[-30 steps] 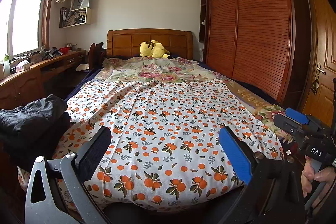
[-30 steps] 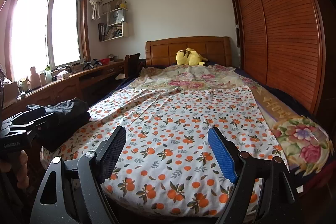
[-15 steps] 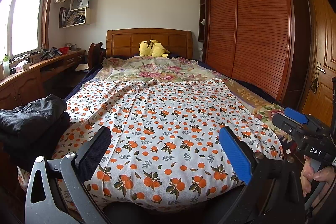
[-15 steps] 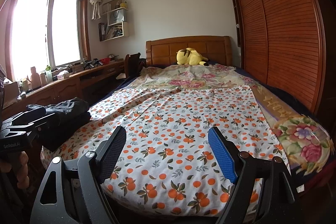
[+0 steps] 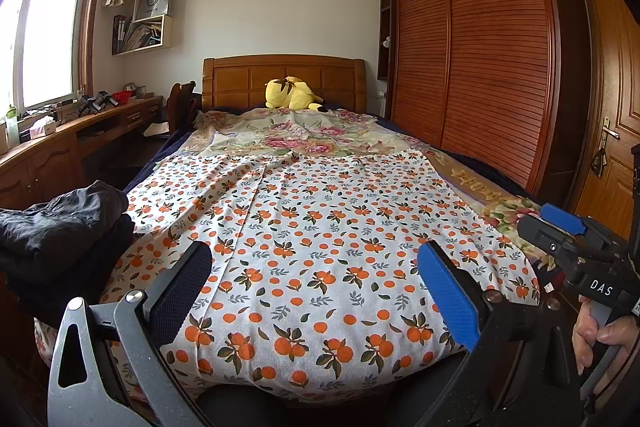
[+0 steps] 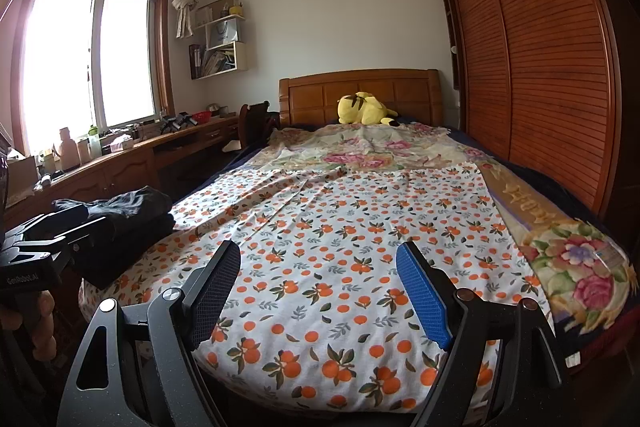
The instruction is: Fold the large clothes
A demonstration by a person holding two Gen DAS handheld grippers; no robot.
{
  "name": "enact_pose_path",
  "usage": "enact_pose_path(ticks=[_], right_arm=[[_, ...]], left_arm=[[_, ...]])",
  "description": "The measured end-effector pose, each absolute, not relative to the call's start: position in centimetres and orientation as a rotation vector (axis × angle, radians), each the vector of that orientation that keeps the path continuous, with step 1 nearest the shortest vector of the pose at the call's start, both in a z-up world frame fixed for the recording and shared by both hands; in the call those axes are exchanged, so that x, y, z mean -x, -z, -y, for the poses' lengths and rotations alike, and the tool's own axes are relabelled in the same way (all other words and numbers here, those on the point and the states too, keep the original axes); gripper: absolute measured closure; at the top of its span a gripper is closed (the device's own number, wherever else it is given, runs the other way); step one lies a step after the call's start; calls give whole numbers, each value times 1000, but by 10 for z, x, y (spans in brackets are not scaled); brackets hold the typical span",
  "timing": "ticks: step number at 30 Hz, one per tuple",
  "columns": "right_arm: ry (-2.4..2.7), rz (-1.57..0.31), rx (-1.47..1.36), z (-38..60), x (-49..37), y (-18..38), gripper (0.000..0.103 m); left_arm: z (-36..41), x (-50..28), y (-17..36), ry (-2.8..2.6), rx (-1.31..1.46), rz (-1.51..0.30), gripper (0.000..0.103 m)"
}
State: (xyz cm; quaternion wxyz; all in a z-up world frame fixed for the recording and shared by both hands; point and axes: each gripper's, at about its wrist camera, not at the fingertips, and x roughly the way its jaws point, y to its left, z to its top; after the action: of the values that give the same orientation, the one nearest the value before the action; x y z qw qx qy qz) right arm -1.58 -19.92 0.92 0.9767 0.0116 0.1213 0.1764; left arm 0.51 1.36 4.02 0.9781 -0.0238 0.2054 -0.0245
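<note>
A large white cloth with an orange-fruit print lies spread over the near half of the bed; it also shows in the right wrist view. My left gripper is open and empty, held above the cloth's near edge. My right gripper is open and empty, also above the near edge. The right gripper shows at the right of the left wrist view. The left gripper shows at the left of the right wrist view.
A pile of dark clothes sits at the bed's near left corner. A floral blanket covers the far half, with a yellow plush toy by the headboard. A wooden wardrobe runs along the right, a desk along the left.
Both views have shifted slightly lower and closer to the bed's near edge. The cloth has not moved and both grippers stay open.
</note>
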Motion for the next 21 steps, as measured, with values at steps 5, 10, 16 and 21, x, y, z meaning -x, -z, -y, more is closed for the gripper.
enact_pose_path(ticks=[5, 10, 16, 21], right_arm=[[-356, -244, -23, 199, 16, -9, 21], [-354, -244, -23, 198, 16, -9, 21], [-356, -244, -22, 201, 16, -9, 21], [-357, -244, -22, 201, 16, -9, 21]], left_arm=[[-13, -5, -40, 50, 48, -414, 1], [-13, -5, -40, 50, 47, -414, 1], [-13, -5, -40, 50, 47, -413, 1], [-13, -5, -39, 50, 47, -415, 1]])
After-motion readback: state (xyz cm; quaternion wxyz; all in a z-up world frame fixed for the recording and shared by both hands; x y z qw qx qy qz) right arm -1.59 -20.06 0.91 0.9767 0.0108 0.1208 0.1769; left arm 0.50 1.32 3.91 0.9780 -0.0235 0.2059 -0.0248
